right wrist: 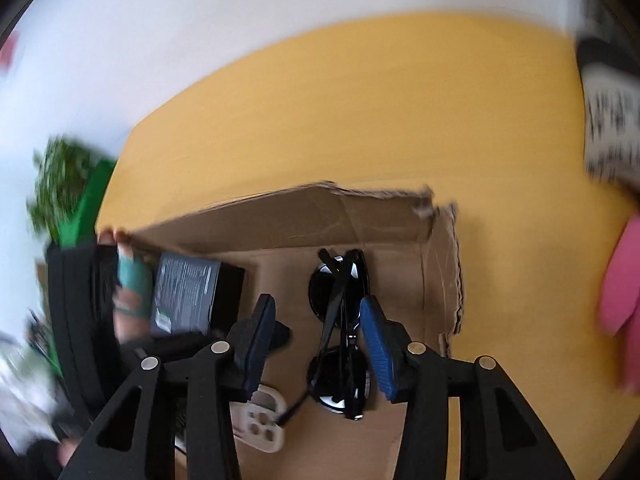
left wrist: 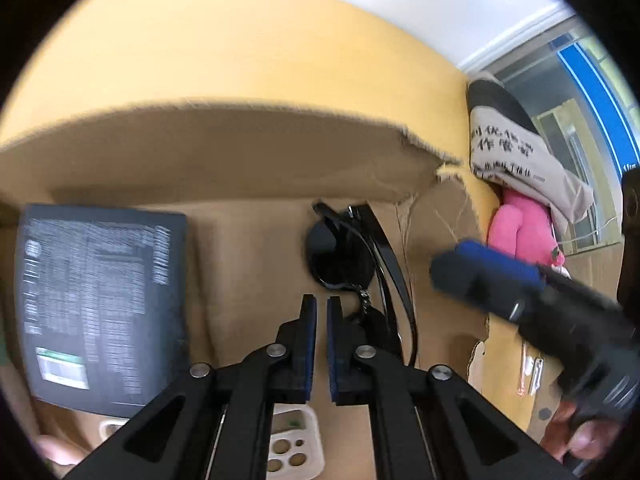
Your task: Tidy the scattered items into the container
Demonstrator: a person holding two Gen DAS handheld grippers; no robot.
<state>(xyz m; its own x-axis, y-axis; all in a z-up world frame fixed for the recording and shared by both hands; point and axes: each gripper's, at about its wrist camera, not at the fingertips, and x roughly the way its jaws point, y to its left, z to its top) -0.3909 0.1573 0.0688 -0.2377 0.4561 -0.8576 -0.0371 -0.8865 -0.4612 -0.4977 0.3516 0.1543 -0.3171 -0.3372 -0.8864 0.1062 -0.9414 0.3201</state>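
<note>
An open cardboard box [left wrist: 240, 152] stands on a yellow table. On its floor lie folded black sunglasses [left wrist: 336, 256], a dark printed package [left wrist: 100, 300] and a pale perforated plastic piece [left wrist: 292, 444]. My left gripper [left wrist: 322, 312] points down into the box just left of the sunglasses, shut with nothing between its pads. My right gripper [right wrist: 316, 302] hovers over the sunglasses [right wrist: 340, 376] with its blue pads apart, and the glasses show between them untouched. From the left wrist view the right gripper [left wrist: 464, 268] comes in over the box's right wall.
A pink plush toy [left wrist: 524, 232] and a beige bag with black lettering [left wrist: 516, 148] lie on the table right of the box. A green plant [right wrist: 68, 192] stands off the table's left edge. A hand [right wrist: 132, 308] sits by the dark package [right wrist: 188, 292].
</note>
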